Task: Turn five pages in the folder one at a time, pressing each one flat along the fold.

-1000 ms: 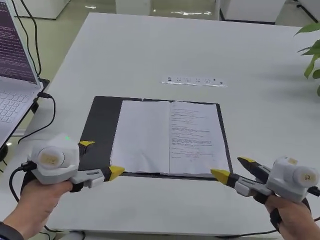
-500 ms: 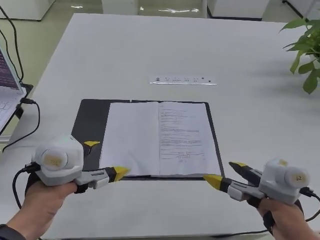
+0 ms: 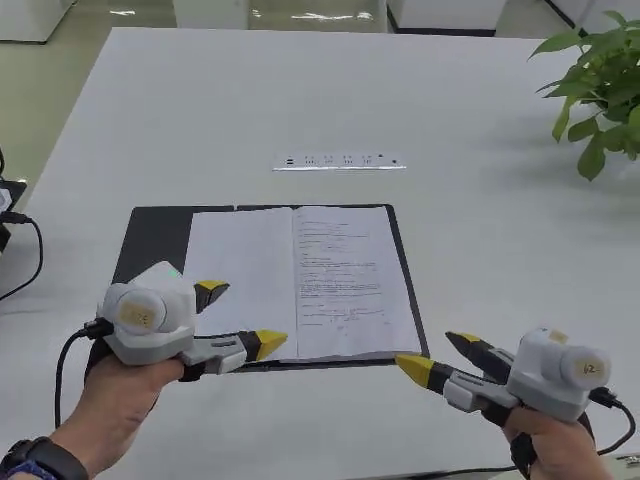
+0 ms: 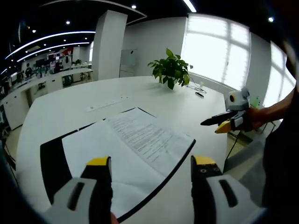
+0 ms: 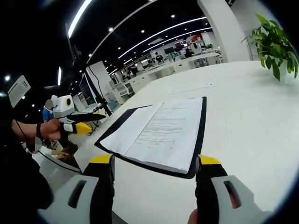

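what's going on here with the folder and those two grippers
A person at a white table holds a two-jaw gripper in each hand. A black folder lies open and flat, a blank page on the left and a printed page on the right. The left gripper is at the folder's near left corner and the right gripper is just off its near right corner. Both have open jaws and hold nothing. No page is lifted.

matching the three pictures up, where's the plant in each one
Head view: plant at the top right edge.
Left gripper view: plant top centre, beyond the folder.
Right gripper view: plant upper right.
Shared landmark: the open folder, nearer than the plant in all three.
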The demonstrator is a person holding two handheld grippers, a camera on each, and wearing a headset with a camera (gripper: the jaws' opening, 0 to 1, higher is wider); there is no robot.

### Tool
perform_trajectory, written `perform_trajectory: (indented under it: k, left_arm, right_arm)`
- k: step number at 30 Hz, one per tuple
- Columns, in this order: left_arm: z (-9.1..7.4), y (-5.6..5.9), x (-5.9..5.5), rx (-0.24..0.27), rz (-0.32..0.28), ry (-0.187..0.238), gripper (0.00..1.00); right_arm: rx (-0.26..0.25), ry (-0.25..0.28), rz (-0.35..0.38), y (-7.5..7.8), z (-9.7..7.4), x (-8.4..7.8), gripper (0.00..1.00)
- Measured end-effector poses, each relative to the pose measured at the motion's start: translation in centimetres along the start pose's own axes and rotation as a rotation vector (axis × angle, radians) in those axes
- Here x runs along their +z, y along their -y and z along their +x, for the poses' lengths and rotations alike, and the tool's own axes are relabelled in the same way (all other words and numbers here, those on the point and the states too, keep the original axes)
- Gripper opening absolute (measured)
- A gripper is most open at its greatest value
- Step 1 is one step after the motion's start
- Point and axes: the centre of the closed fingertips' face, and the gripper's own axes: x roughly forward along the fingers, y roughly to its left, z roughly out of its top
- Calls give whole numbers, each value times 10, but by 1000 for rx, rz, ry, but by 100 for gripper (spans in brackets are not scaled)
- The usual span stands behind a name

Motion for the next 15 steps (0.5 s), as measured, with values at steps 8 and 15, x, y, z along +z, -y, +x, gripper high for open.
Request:
perform_trajectory:
  k: [8,15]
  left_arm:
    - [33,18,7,-48,-3,-4,66]
    - [66,43,6,-114,5,-22,61]
  right_arm:
    - [-11,-14,17,4,-6,-8,69]
    - [-14,-18,22,7,-9,-11,69]
